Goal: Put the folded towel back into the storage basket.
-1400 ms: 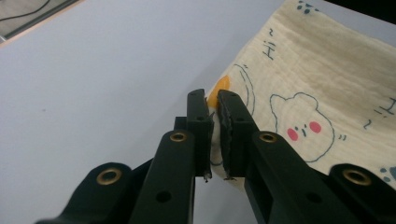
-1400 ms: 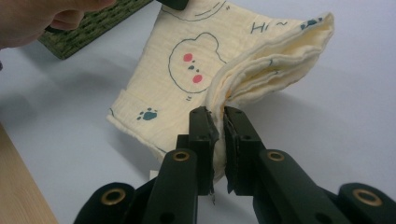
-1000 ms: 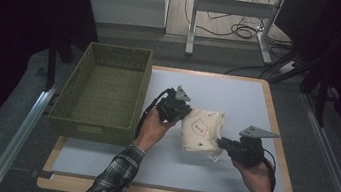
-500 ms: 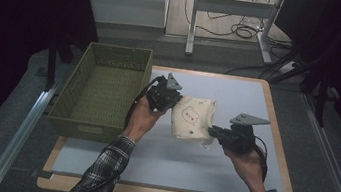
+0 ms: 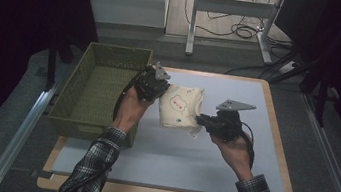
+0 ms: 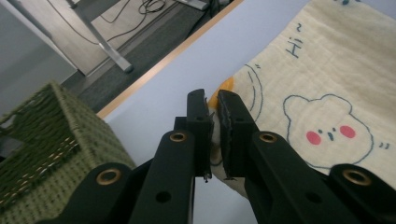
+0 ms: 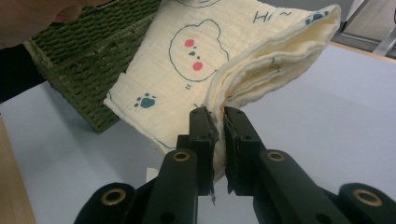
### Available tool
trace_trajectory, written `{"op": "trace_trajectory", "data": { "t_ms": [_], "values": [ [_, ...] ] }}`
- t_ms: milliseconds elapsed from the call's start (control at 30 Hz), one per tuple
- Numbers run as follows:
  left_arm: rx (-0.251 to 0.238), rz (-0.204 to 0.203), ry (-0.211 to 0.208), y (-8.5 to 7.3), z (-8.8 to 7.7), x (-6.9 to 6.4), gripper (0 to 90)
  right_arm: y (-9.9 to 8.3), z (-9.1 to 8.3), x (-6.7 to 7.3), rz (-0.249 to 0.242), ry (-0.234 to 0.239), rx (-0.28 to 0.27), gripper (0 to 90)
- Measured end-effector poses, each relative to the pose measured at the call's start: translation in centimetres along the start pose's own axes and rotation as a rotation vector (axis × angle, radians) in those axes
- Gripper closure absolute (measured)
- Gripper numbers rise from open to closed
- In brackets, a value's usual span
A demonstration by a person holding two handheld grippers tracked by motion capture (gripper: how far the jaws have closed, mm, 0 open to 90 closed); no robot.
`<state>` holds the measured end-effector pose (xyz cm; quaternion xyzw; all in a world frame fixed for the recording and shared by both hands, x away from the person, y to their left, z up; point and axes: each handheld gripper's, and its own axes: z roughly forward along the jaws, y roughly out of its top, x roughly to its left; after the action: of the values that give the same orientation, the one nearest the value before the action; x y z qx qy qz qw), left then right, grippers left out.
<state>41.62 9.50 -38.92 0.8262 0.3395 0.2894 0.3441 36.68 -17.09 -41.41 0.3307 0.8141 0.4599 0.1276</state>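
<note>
The folded cream muslin cloth (image 5: pixel 179 106) has risen off the table's (image 5: pixel 250 158) middle toward the woven green basket (image 5: pixel 93 90), left gripper (image 5: pixel 163 87) and right gripper (image 5: pixel 198 121) each clamping an edge.

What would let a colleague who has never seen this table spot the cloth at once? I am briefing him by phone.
On the pale blue table, just right of the green woven basket, a folded cream cloth is held between the left gripper and the right gripper, both shut on its edges. It alone is soft and pale, printed with a bear face with pink cheeks and "Hi".
</note>
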Motion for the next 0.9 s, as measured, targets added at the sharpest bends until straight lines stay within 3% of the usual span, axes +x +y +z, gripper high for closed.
{"op": "trace_trajectory", "data": {
  "t_ms": [467,900],
  "values": [
    [-0.004,0.000,0.068,0.1,-2.0,3.2,83.8,3.0,2.0,1.2,-0.010,0.021,-0.015,82.2],
    [-0.002,-0.026,0.127,-0.5,-3.5,6.0,83.9,5.2,4.6,2.8,-0.008,0.059,-0.031,82.2]
  ]
}}
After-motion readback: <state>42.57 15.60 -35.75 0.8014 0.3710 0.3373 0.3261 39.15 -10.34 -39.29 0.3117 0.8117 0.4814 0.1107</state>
